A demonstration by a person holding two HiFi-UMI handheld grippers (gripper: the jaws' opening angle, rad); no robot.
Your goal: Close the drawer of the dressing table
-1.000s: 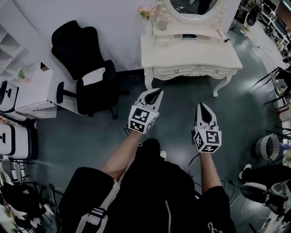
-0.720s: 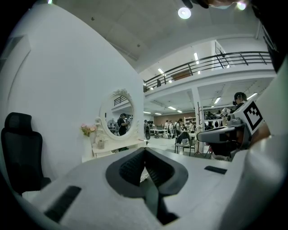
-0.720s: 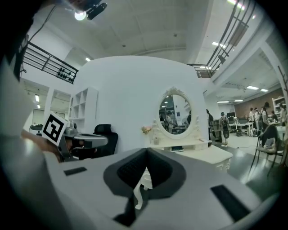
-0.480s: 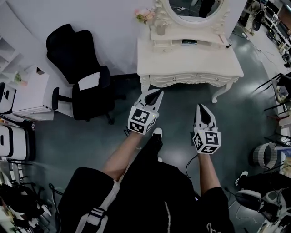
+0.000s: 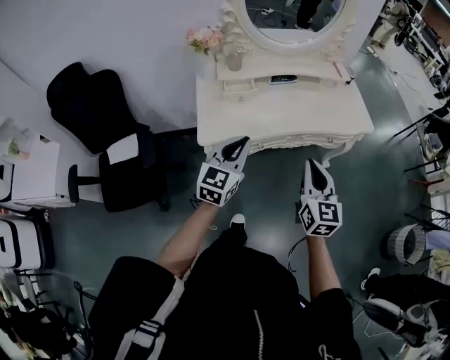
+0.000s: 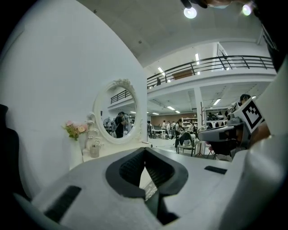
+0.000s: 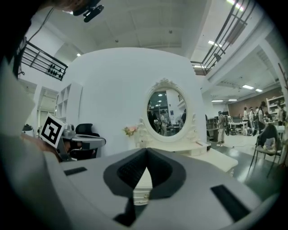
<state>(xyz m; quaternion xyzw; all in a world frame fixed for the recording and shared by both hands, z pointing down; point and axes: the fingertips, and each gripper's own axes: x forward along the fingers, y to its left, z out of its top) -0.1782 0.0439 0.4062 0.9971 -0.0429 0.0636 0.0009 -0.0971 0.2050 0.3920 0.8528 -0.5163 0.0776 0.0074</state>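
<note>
At the far left of the head view a black office chair (image 5: pixel 105 137) stands against the white wall, with a pale cloth lying on its seat. Just right of it is the white dressing table (image 5: pixel 281 116), set against the same wall, with pink flowers (image 5: pixel 204 36) at its back left corner and an oval mirror (image 5: pixel 295 17) rising behind its raised shelf. In that shelf, a small drawer (image 5: pixel 241 86) left of centre seems to stand slightly out from the front, though from this steep angle that is hard to be sure of. The left gripper (image 5: pixel 242 143) points towards the table, its tip overlapping the carved front edge near the left side; its own view shows the jaws pressed together with nothing between them. The right gripper (image 5: pixel 312 166) is held alongside, over the grey floor (image 5: pixel 271 179) short of the table's front, and its jaws are likewise closed and empty. Well to the right, a wicker basket (image 5: pixel 402 245) sits on the floor.
</note>
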